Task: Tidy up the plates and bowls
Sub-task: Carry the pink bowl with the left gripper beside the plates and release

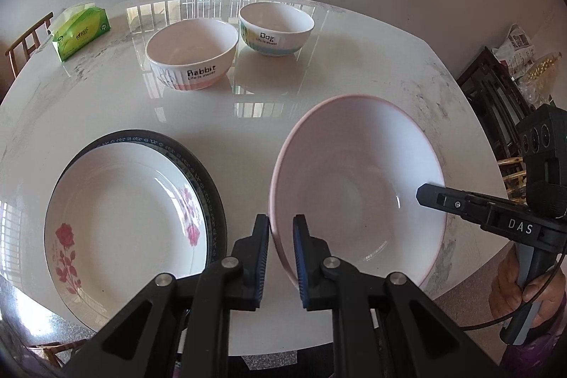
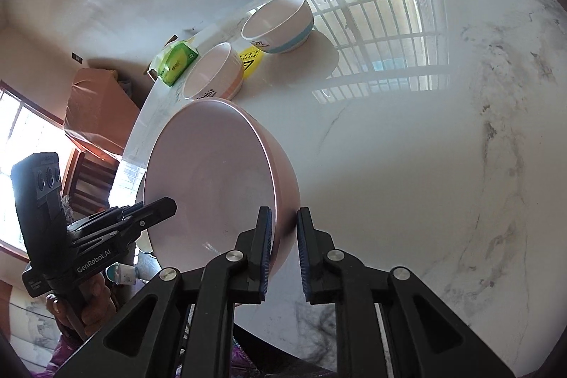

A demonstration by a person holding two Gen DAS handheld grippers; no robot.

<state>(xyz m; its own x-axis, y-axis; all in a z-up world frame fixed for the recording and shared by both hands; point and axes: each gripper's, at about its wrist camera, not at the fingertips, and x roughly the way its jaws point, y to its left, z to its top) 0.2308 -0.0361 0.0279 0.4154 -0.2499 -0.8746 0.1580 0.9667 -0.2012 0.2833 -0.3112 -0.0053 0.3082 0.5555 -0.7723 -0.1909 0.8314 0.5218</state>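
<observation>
Left wrist view: left gripper (image 1: 280,229) clamped on near rim of pink bowl (image 1: 358,186), raised and tilted over marble table (image 1: 248,116), beside rose plate (image 1: 124,222) (stacked on a dark-rimmed one). Right gripper (image 2: 284,225) likewise pinching opposite rim.

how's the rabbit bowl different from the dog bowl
The Rabbit bowl has a pink band at its base; the Dog bowl has a pale blue one. The Rabbit bowl sits nearer the left wrist camera and to the left, with the Dog bowl behind and to the right. Each carries its own printed name. Both are white inside, upright, empty and resting on the marble table.
</observation>
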